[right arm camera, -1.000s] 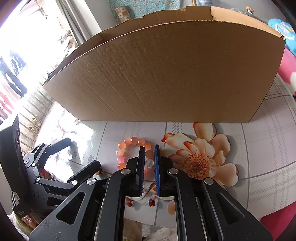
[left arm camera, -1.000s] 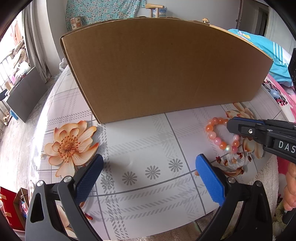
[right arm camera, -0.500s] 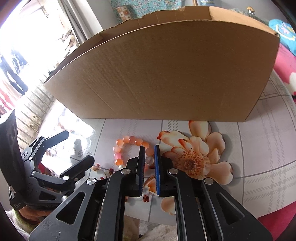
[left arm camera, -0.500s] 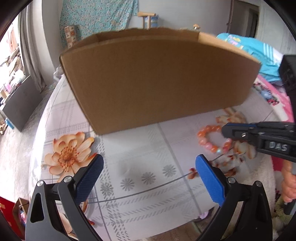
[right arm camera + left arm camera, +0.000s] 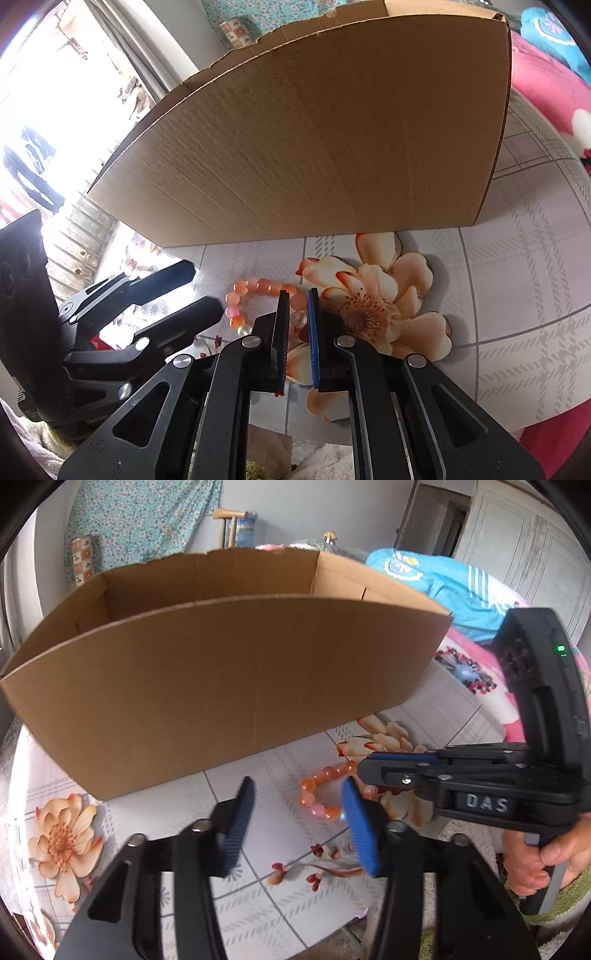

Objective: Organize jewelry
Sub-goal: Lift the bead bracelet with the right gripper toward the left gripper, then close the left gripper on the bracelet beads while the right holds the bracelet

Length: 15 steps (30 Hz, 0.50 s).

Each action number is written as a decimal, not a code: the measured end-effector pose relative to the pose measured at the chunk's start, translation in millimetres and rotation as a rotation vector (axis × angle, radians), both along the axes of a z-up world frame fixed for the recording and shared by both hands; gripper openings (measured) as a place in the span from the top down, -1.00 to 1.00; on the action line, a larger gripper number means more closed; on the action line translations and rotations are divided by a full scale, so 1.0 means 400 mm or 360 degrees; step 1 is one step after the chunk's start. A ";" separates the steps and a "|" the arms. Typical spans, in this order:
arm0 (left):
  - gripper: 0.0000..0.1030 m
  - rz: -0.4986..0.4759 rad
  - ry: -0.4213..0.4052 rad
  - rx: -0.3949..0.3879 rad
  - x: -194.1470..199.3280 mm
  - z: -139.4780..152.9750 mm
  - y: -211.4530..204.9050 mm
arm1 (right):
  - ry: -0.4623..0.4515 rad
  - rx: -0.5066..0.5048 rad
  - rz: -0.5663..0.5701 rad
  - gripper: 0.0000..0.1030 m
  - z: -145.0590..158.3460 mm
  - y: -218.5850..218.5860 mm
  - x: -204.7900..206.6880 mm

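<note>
The orange-and-pink bead bracelet [image 5: 258, 299] lies on the flower-printed table [image 5: 517, 295], just in front of the open brown cardboard box [image 5: 221, 701]. The left gripper [image 5: 295, 805], jaws just narrowed and empty, hovers beside it. The right gripper [image 5: 297, 295] is nearly closed, pinching nothing, over the bracelet.

Bead bracelet [image 5: 321, 794] lies on table [image 5: 280, 897], just in front of cardboard box [image 5: 221, 686]; left gripper [image 5: 295, 830] left of it, right gripper [image 5: 297, 328] over its near-right part.

Floral curtain [image 5: 144, 520] on grey wall; bright window [image 5: 40, 92] left
</note>
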<state>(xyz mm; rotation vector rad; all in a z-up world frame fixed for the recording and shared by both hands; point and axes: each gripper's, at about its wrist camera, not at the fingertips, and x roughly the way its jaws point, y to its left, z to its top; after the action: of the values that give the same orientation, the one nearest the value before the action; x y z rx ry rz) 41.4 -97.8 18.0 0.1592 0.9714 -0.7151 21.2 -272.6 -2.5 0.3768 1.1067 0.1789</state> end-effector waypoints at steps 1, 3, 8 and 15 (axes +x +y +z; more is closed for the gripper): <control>0.29 -0.0013 0.0013 0.0024 0.003 -0.006 -0.010 | 0.0000 0.0002 -0.0002 0.84 -0.001 0.001 0.000; 0.41 -0.0029 0.0022 0.0086 0.002 -0.016 -0.026 | -0.0003 0.0012 -0.0005 0.84 -0.002 -0.004 -0.003; 0.49 -0.0055 0.0011 0.0209 0.001 -0.027 -0.056 | -0.0018 0.0043 -0.0009 0.84 -0.006 -0.016 -0.010; 0.62 -0.0078 -0.0033 0.0356 -0.005 -0.035 -0.104 | -0.0018 0.0070 0.0011 0.84 0.001 -0.029 -0.012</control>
<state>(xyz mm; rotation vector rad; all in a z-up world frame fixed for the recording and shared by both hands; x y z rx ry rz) 39.5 -139.4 4.2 0.3866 1.0295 -0.6472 16.6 -284.3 -2.0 0.4107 1.0944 0.2114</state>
